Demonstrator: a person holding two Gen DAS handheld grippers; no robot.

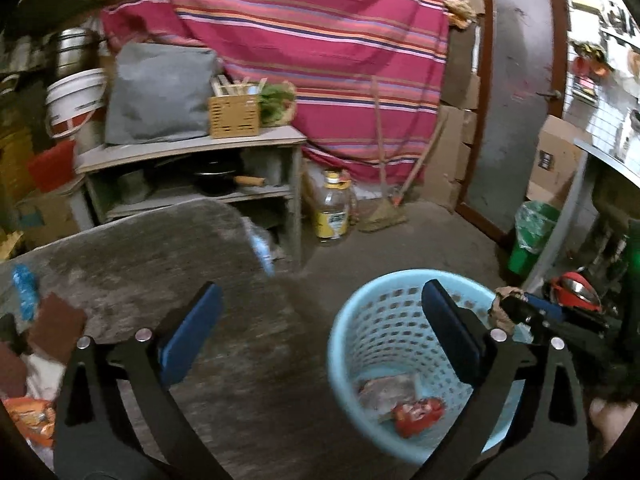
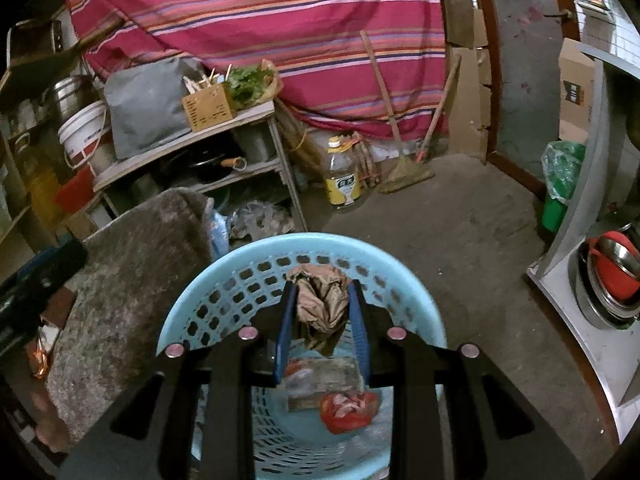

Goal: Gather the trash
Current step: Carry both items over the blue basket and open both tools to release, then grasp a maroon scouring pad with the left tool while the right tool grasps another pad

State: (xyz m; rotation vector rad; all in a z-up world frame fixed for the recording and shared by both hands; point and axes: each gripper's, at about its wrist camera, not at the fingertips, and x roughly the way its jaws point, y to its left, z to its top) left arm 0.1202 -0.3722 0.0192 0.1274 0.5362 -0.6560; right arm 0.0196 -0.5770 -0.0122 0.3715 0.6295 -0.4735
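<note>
Brown crumpled paper (image 2: 322, 306) pinched in right gripper (image 2: 323, 328), poised over blue basket (image 2: 416, 304), ready to drop. Left gripper (image 1: 322, 334) spread wide, empty, straddling table edge (image 1: 160, 256). Wrappers (image 1: 32, 420) left on table.

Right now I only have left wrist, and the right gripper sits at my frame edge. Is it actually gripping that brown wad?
Observer: Yes. The right wrist view shows the right gripper shut on the wad, with a pad on each side.
Operator: Is it over the basket?
Observer: Yes. The wad hangs above the opening of the basket, inside the rim line.
Operator: What's under it?
Observer: A flat packet lies directly below on the bottom, with a red wrapper beside it.
</note>
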